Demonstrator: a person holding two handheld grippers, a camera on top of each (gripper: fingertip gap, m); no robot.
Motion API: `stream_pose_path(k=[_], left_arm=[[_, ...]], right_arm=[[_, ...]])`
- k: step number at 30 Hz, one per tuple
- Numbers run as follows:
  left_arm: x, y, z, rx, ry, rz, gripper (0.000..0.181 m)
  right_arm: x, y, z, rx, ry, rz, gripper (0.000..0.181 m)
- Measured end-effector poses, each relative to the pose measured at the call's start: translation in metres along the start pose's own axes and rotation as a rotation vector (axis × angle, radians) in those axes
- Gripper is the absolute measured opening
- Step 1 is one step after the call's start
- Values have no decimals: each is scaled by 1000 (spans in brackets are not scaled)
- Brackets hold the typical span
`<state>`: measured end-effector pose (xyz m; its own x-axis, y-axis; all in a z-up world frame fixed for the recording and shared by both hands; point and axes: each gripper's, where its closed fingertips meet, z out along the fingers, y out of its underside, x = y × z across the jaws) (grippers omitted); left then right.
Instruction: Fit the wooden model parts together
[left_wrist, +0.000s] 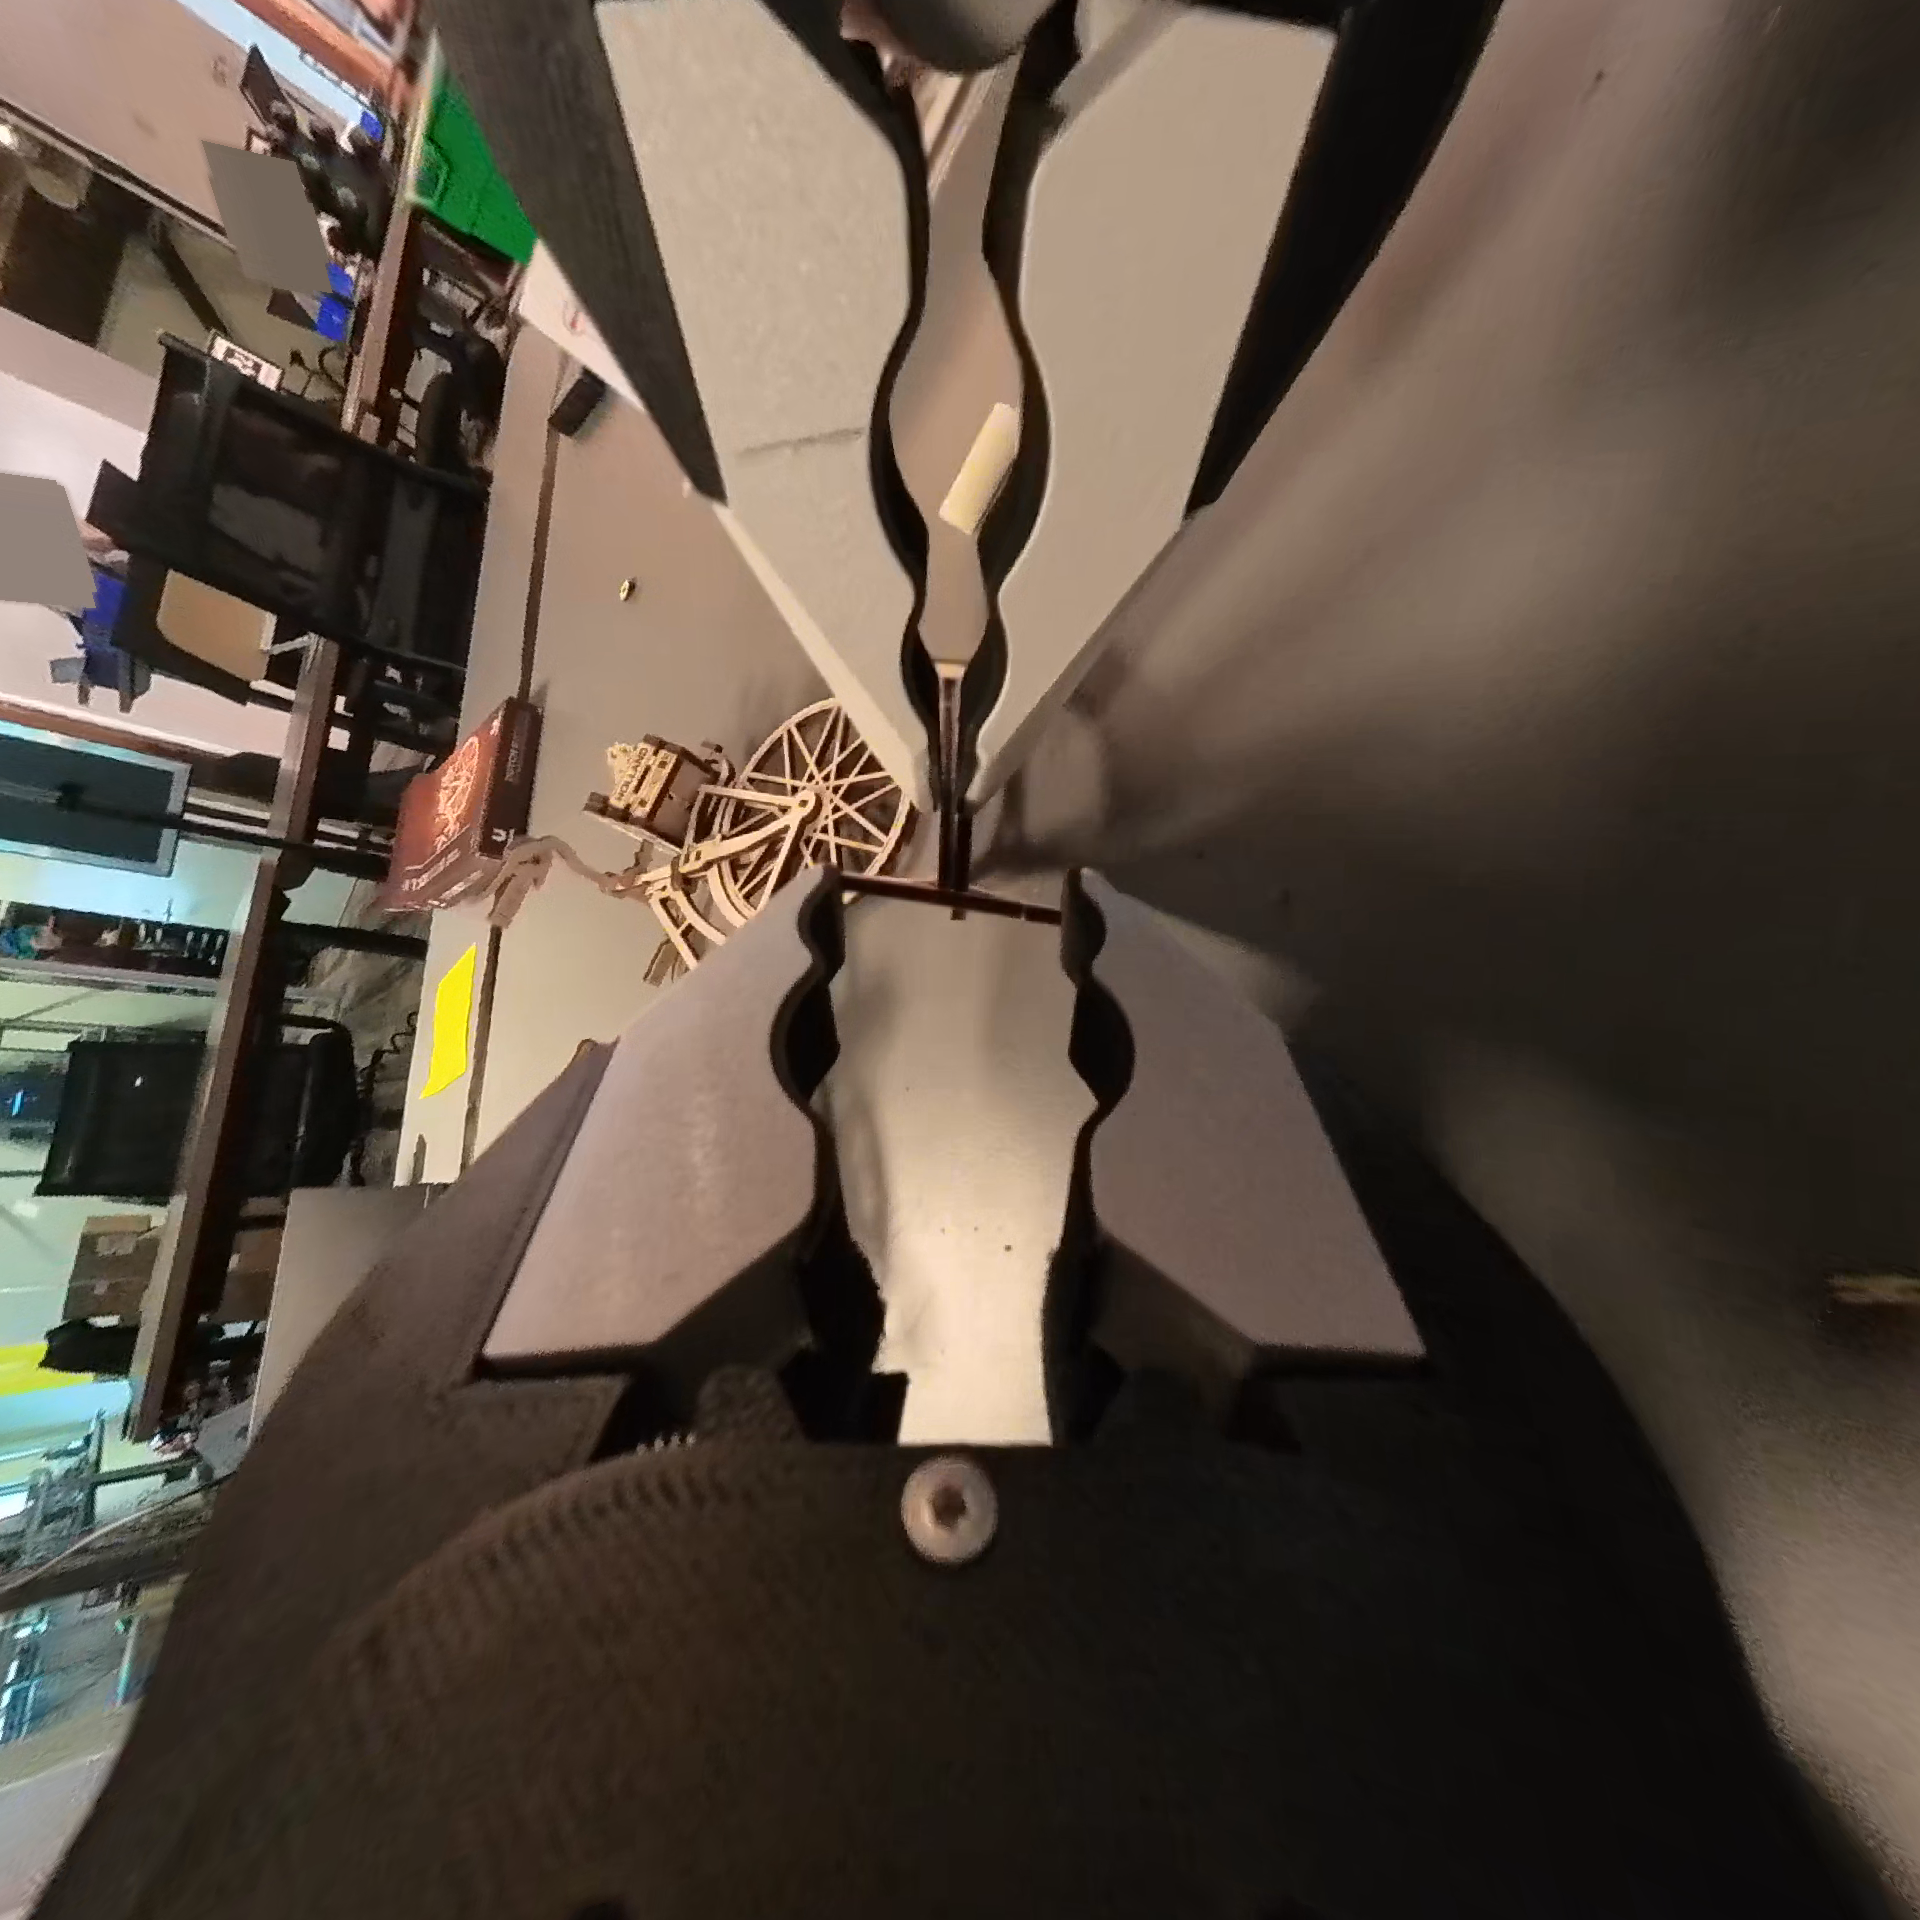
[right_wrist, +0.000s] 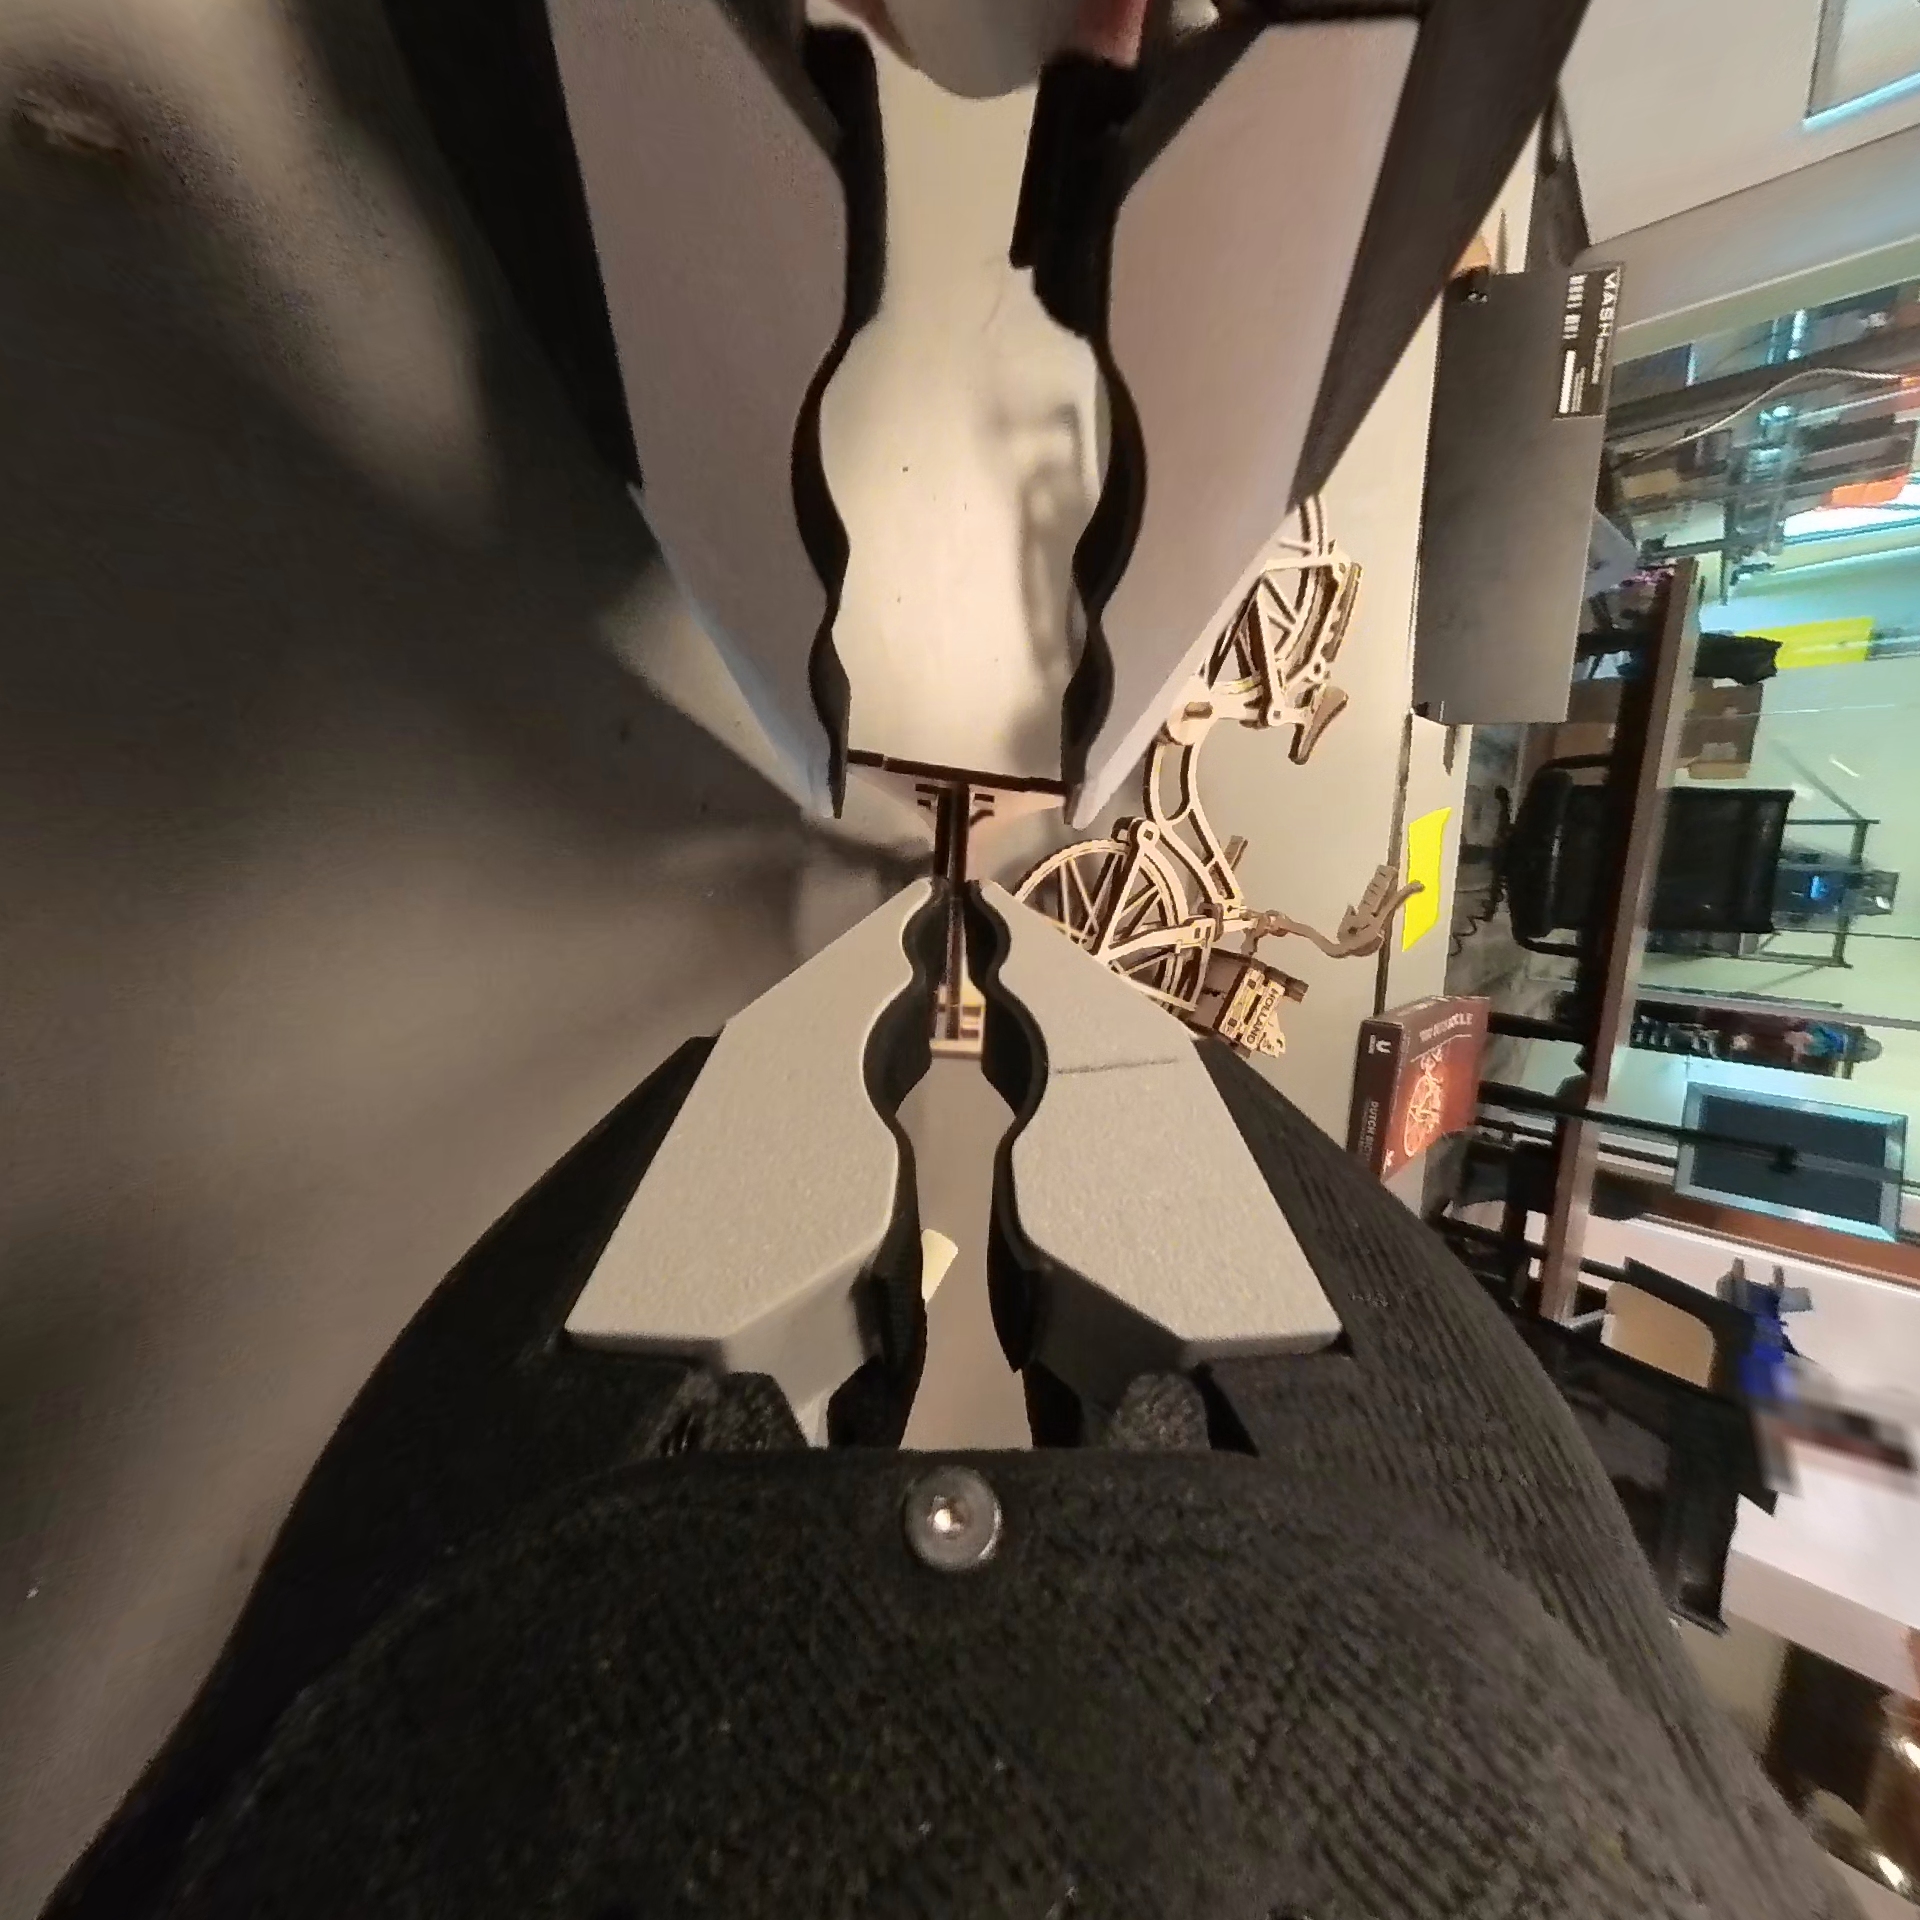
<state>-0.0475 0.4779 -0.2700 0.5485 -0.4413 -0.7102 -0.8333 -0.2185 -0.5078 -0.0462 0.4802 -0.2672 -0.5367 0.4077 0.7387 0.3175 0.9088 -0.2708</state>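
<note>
Left wrist view: thin flat wooden strip (left_wrist: 948, 891), dark laser-cut edges, seen edge-on, spans between the tips of the left gripper (left_wrist: 951, 899); fingers set moderately wide, each tip bearing on one end of the strip. Second wooden piece (left_wrist: 954, 821) meets the strip at a right angle, forming a T, pinched in the nearly closed right gripper (left_wrist: 951, 790) reaching in from above. Faces of both parts not readable from this angle. Behind, on the grey table (left_wrist: 582, 582): finished wooden bicycle model (left_wrist: 748, 831), a red-brown box (left_wrist: 457, 821) left of it, yellow sticky note (left_wrist: 452, 1023) nearer.

Right wrist view: right gripper (right_wrist: 954, 894), narrow gap, clamps the slotted second piece (right_wrist: 951, 842) near its midline; lower portion hidden between the pads. Strip (right_wrist: 956, 774) held crosswise in the left gripper (right_wrist: 956, 779) above. Joint seating depth cannot be told. Bicycle model (right_wrist: 1174, 883) to the right, partly cut off by a finger; box (right_wrist: 1418, 1081) farther right; note (right_wrist: 1423, 878) beyond.
</note>
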Motion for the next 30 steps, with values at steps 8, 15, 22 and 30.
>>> stream_pose_path(k=[8,15,22,30], left_arm=[[-4,1,0,54,14,-34,42],[-2,1,0,80,33,-56,41],[-2,3,-1,91,62,-74,40],[7,3,-7,149,145,-52,45]], right_arm=[[6,-3,5,-1,25,76,0],[6,-6,8,-21,50,24,0],[6,-10,11,-8,75,-23,0],[6,-15,13,4,103,-57,0]])
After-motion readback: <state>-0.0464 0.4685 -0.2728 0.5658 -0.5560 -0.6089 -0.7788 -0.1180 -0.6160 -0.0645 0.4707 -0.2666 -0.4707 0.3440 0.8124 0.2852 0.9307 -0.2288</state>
